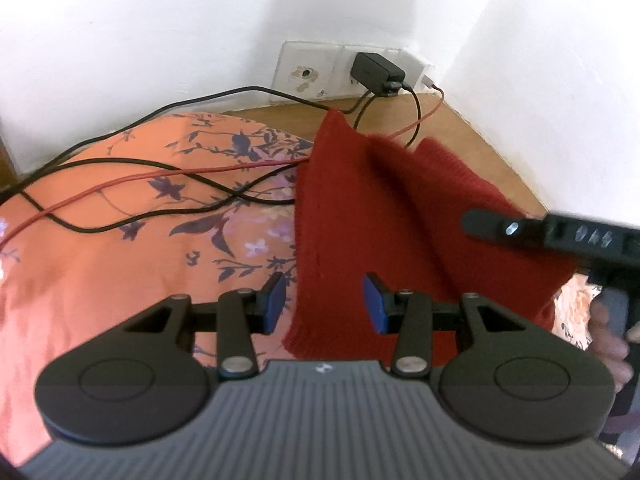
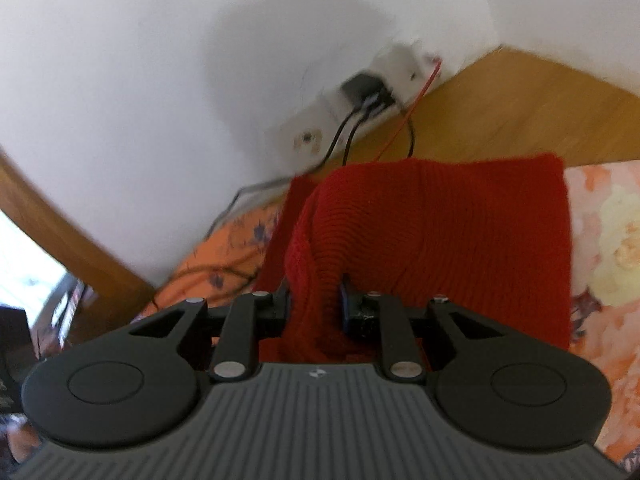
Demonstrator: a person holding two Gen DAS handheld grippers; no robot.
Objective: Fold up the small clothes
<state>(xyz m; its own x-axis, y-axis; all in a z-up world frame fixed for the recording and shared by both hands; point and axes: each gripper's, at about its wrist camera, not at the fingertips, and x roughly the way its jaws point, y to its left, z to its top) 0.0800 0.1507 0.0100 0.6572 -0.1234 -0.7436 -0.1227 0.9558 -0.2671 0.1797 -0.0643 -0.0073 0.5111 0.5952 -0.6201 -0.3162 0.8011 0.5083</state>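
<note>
Left tool: fingers spread wide, blue pads facing each other with nothing between them. It hovers above the near left edge of the red knit garment; whether it touches the cloth cannot be told.

Right tool: fingers pressed onto a bunched fold of the red knit garment, which fills the gap between the pads. The fold rises from the flat part of the cloth into the fingers. In the left wrist view the right tool enters from the right edge, over the garment's right side, blurred; part of a hand shows below it.

Garment position: lies on a bed covered with an orange floral sheet, toward the far corner near the walls. One ridge runs lengthwise through the cloth. Its far end reaches onto the wooden bed edge; its near end hangs toward the left tool. To the right of the garment the sheet shows a paler flower print.

Surroundings: black cables and one red cable cross the sheet left of the garment and run under or behind its far edge to a black charger plugged into a white wall socket panel. White walls meet in the corner. A wooden frame shows at the left of the right wrist view.
</note>
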